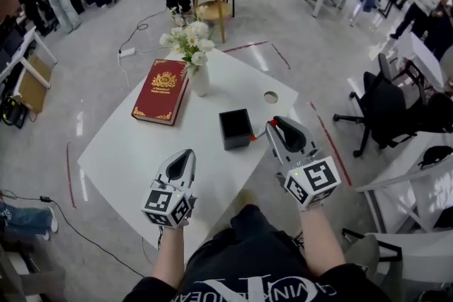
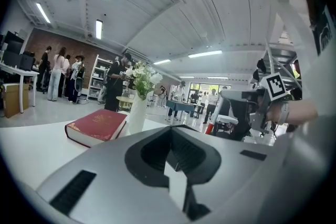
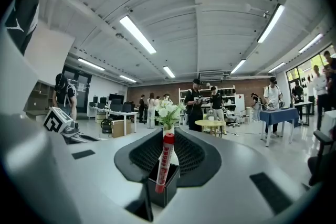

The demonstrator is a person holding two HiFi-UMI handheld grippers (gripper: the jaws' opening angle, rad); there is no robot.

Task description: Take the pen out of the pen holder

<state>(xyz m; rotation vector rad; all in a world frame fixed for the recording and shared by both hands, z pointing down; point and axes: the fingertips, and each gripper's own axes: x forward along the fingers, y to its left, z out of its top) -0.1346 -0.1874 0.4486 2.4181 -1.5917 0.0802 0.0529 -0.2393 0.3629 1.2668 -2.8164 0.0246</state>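
**Pen gripped beside the holder: the lift-out step**

Your right gripper [image 3: 160,191] has its jaws closed on the pen [image 3: 165,162]; the pen stands upright between them, red cap uppermost; its lower end shows in front of the pen holder [image 3: 172,186], which sits just beyond the jaw tips and a little below them. In the head view the pen is a short red piece between those jaw tips and the holder's nearest edge; so I judge it out of the holder, or all but out, though no view shows its lower end plainly clear of the rim.

Your left gripper [image 2: 177,186] holds nothing; its jaws stand slightly apart with only bare desk [image 1: 141,152] showing between them; the red book [image 2: 97,126] and the vase of flowers [image 2: 137,113] lie ahead of those jaws, and the holder is off to their right, apart from them.

The step in hand is the extraction itself, and it looks close to done. The next move calls for a straight rise until the pen's lower end is surely above the rim; then carry it away from the holder to free desk on your own side of the jaws. Hold the grip as it is; a sideways pull too early could catch the rim and tip or drag the light holder; the left jaws are free to steady it if needed.
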